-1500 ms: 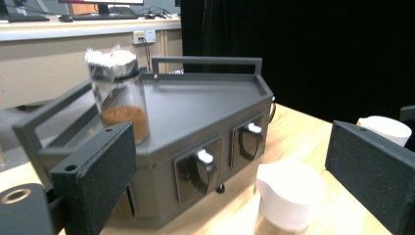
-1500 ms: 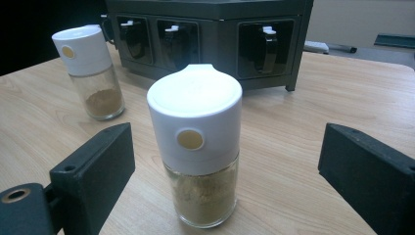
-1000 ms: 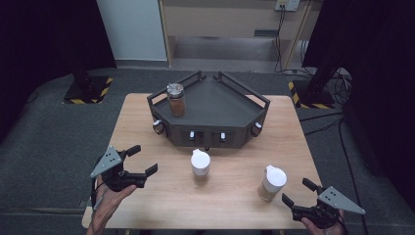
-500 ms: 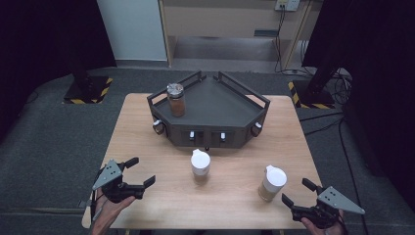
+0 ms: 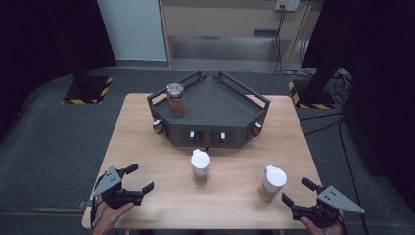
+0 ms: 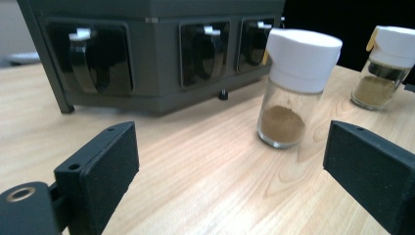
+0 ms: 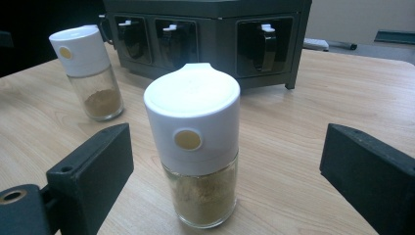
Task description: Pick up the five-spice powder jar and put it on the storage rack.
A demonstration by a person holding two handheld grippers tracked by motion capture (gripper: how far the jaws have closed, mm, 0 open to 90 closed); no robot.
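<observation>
Two white-capped glass spice jars stand on the wooden table (image 5: 147,147): one in the middle (image 5: 200,165) (image 6: 293,88) (image 7: 90,73), one at the right front (image 5: 272,183) (image 7: 195,147) (image 6: 381,66). A third jar with a clear lid (image 5: 175,100) sits on top of the dark angular rack (image 5: 215,112). My left gripper (image 5: 139,178) (image 6: 230,186) is open near the front left corner, aimed at the middle jar, well short of it. At the front right my right gripper (image 5: 298,192) (image 7: 230,196) is open, the right jar just ahead of its jaws.
The rack's front (image 6: 147,54) (image 7: 210,34) has small recessed compartments with white-tipped handles. Bare tabletop lies between the rack and the front edge. Grey carpet surrounds the table, with dark stands behind.
My left gripper has moved toward the front of the table and sunk lower. The right gripper and the jars have stayed put.
</observation>
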